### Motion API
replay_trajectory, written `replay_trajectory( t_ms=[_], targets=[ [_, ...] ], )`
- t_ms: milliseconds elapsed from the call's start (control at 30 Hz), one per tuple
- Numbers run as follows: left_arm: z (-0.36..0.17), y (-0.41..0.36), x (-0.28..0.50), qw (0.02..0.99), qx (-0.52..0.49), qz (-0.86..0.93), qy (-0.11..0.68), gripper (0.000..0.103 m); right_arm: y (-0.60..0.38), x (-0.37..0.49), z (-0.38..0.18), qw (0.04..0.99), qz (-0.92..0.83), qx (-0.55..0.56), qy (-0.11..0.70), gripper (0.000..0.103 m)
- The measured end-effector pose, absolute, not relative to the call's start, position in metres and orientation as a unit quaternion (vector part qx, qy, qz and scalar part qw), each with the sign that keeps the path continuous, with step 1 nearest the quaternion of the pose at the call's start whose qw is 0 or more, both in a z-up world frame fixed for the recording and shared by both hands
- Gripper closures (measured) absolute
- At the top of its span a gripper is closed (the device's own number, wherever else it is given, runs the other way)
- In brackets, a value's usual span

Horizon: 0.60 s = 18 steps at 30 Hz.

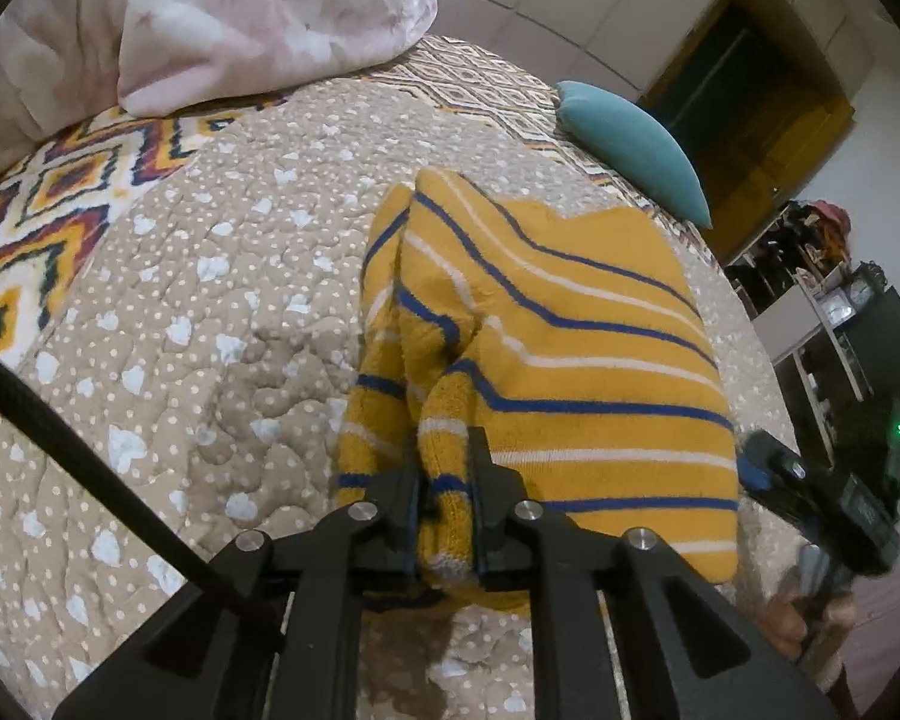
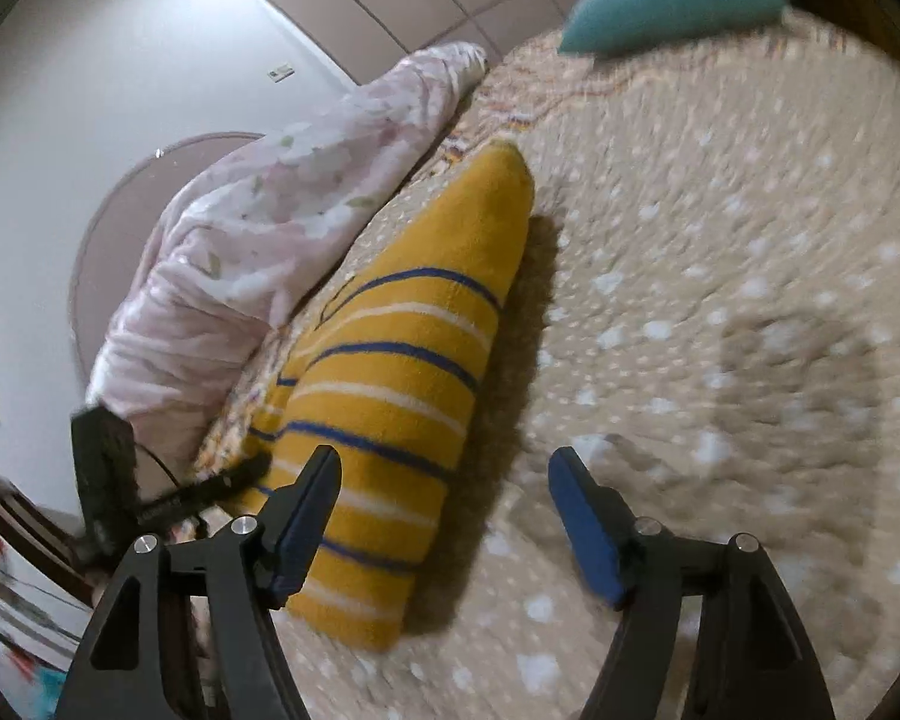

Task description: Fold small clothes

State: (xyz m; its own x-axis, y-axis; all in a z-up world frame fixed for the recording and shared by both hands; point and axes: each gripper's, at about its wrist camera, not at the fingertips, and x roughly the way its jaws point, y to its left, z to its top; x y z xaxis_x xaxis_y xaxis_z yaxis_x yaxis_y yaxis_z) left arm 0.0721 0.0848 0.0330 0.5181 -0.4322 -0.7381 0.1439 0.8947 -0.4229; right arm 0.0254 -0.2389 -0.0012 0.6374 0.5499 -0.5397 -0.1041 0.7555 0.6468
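The sweater (image 1: pixel 570 360) was a fuzzy, matt knit, mustard with blue and white stripes, its nap rough like towelling. The quilt (image 1: pixel 210 312) beneath was stitched cotton-like cloth, puckered and matt. A rug-like blanket (image 1: pixel 48 192) looked woolly and coarse. The duvet (image 1: pixel 258 12) was thin, soft, crumpled cloth with a faint sheen. The cushion (image 1: pixel 636 144) looked velvety and smooth. The left gripper (image 1: pixel 447 492) was matt black plastic with shiny metal pins. The right gripper (image 2: pixel 444 516) was the same plastic, with blue pads (image 2: pixel 588 528) that looked rubbery and dull.
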Motion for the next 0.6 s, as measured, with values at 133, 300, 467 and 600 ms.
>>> replay_trajectory(
  t_ms=[133, 300, 467, 600],
  targets=[
    [0.024, 0.088, 0.074, 0.855, -0.169, -0.170, 0.461, 0.085, -0.231, 0.065, -0.033, 0.806, 0.228, 0.390, 0.383, 0.025],
    [0.032, 0.079, 0.071, 0.855, -0.170, -0.157, 0.463, 0.088, -0.218, 0.087, -0.035, 0.775, 0.230, 0.450, 0.380, 0.062],
    [0.050, 0.037, 0.054, 0.852, -0.159, -0.204, 0.455, 0.092, -0.246, 0.060, 0.008, 0.818, 0.229, 0.392, 0.354, 0.065],
    [0.045, 0.004, 0.050, 0.856, -0.130, -0.191, 0.463, 0.093, -0.264, 0.039, 0.021, 0.861, 0.168, 0.300, 0.374, 0.054]
  ],
)
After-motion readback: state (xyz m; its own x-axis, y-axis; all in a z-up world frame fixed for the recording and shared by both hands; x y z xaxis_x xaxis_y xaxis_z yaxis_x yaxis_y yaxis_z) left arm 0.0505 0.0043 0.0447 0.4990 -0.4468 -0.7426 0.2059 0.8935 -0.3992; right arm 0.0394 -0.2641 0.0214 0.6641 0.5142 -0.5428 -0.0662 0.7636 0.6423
